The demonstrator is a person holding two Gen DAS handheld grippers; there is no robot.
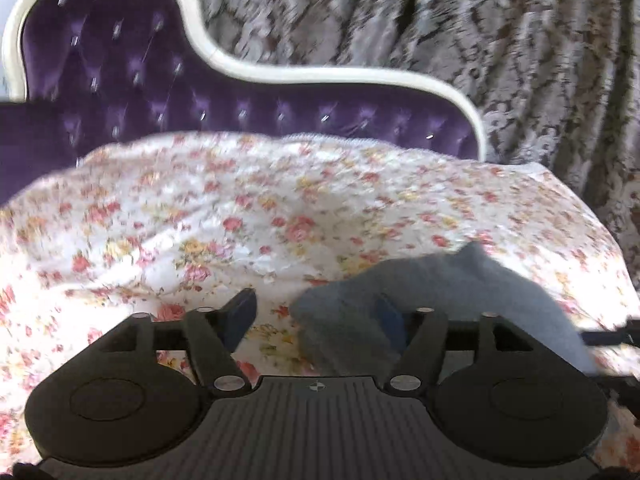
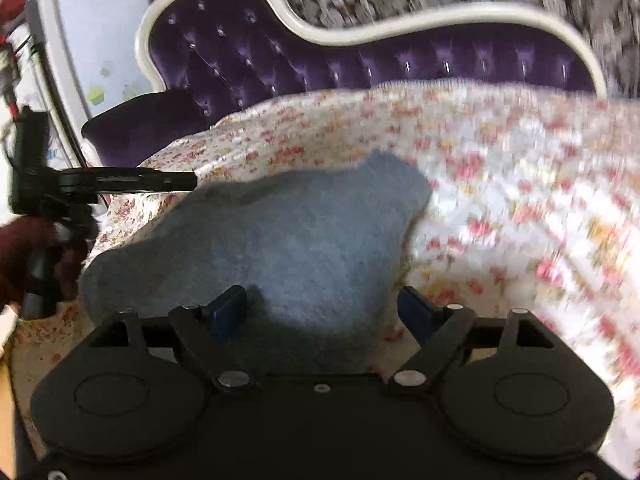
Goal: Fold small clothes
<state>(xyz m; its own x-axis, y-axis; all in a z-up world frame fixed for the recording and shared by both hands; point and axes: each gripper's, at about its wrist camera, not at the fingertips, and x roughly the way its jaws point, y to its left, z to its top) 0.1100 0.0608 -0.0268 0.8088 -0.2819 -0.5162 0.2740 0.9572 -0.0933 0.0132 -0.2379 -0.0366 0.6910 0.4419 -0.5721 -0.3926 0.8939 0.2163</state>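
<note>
A small grey-blue fleece garment (image 2: 288, 240) lies on the white floral-print quilted cover (image 1: 240, 216), between the left tongs (image 1: 316, 312) and right tongs (image 2: 320, 312). Behind the cover stands a purple tufted velvet sofa back (image 2: 280, 60), apparently before a patterned grey curtain (image 1: 480, 40).

A white floral-printed cover (image 1: 240, 216) is spread in rumpled folds over the seat of a purple tufted sofa (image 1: 132, 80), whose curved white frame (image 1: 320, 76) is backed by a grey patterned curtain (image 1: 480, 32), and a pale wall (image 2: 100, 20) is seen at the sofa's left end.
</note>
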